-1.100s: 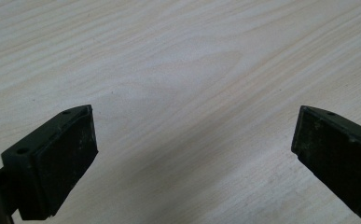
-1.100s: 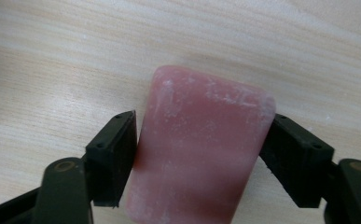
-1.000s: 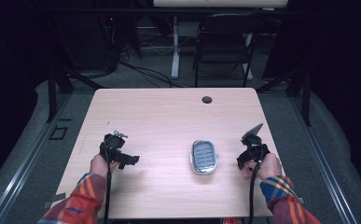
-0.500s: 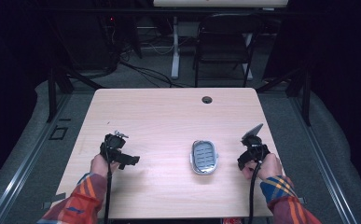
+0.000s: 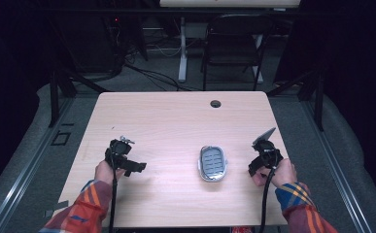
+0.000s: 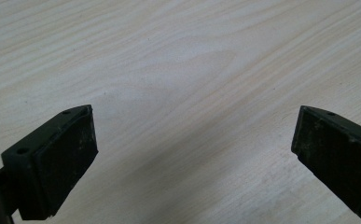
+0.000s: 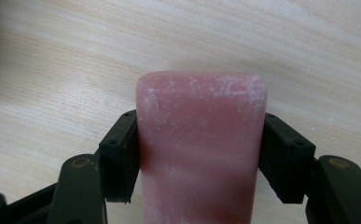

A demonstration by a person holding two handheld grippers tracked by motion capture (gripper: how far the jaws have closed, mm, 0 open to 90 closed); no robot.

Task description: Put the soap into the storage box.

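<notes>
My right gripper [image 7: 200,154] is shut on a pink bar of soap [image 7: 200,116]; both pads press its sides and its rounded end sticks out beyond the fingertips, just above the wooden table. From the high view, this gripper [image 5: 259,167] sits near the table's right edge. An oval grey soap dish [image 5: 213,162] with a slotted floor lies empty on the table to its left. At the left side, my left gripper [image 5: 134,166] hovers low over bare wood. Its jaws [image 6: 192,154] stand wide open with nothing between them.
The light wooden table [image 5: 176,121] has a round cable hole [image 5: 215,103] near its far edge. A dark folding chair [image 5: 233,46] and a white desk leg [image 5: 182,48] stand beyond it. Plaid sleeves come in from the bottom.
</notes>
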